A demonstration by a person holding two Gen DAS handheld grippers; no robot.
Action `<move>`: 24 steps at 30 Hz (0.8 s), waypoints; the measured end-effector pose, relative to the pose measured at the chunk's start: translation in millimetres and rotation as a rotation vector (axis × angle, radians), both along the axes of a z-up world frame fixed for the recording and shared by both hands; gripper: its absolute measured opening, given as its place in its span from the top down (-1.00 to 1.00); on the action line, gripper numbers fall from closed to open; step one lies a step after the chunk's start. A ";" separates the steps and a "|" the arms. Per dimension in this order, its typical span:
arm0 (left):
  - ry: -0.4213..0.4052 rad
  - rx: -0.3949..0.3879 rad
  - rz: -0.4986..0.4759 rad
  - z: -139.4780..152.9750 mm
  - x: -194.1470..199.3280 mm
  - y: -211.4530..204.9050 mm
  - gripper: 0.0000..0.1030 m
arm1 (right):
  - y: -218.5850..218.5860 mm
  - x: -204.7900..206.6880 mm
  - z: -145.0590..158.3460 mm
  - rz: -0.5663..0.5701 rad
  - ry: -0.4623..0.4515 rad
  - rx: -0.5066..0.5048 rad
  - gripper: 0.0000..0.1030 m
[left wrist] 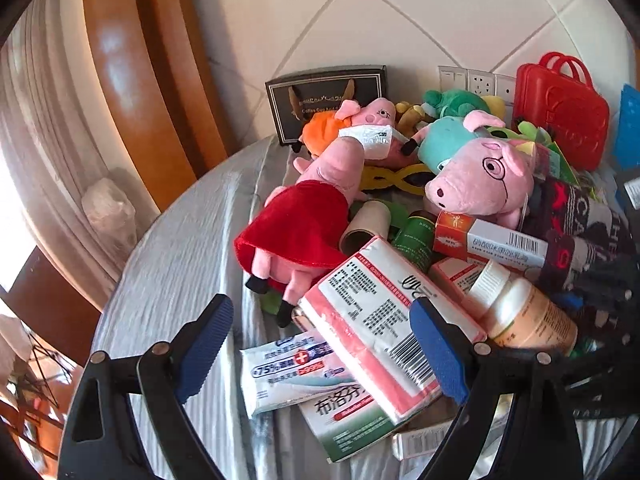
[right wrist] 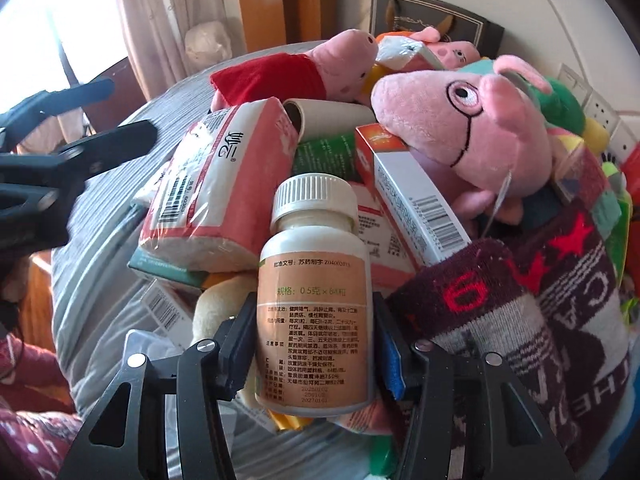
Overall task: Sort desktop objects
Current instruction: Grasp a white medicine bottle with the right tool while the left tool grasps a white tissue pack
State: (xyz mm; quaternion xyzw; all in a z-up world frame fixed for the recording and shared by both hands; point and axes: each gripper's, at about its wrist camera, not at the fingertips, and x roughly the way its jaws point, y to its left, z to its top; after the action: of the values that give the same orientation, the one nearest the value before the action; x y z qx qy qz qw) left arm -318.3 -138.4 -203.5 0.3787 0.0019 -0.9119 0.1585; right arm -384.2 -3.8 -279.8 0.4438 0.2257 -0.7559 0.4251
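Observation:
A white medicine bottle with an orange label and a ribbed white cap lies on the pile, and my right gripper is shut on its lower body, one pad against each side. The same bottle shows at the right of the left wrist view. My left gripper stands open above a pink-and-white tissue pack; its right pad overlaps the pack's edge, and its left finger hangs over bare cloth. The tissue pack lies left of the bottle, with the left gripper's black fingers beyond it.
A heap covers the grey-clothed table: pig plush toys, a red-dressed pig, medicine boxes, a wipes packet, a cardboard tube, a dark scarf, a red toy case. A black box leans on the tiled wall.

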 end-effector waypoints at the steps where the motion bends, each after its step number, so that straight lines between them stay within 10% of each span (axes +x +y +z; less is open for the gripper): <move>1: 0.002 0.045 0.001 -2.6 -4.7 -1.8 -0.76 | 0.6 -0.2 -0.8 -0.002 -0.008 -0.008 0.00; 6: -0.003 0.346 0.009 -22.4 -18.6 -11.3 -0.76 | 2.5 -4.9 2.9 -0.012 -0.039 -0.044 0.00; 15: -0.144 0.197 0.124 -48.9 -53.3 7.5 -0.79 | 5.0 -9.6 1.9 -0.005 -0.079 -0.068 0.00; 24: -0.143 0.006 -0.019 -50.4 -45.5 20.1 -0.57 | 0.3 -2.3 -3.7 -0.025 -0.034 -0.024 0.00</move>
State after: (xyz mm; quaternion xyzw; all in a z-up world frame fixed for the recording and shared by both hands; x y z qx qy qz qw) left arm -363.8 -118.3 -253.9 0.4434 -0.0106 -0.8839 0.1485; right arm -386.6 -3.4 -283.4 0.4541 0.2037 -0.7561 0.4249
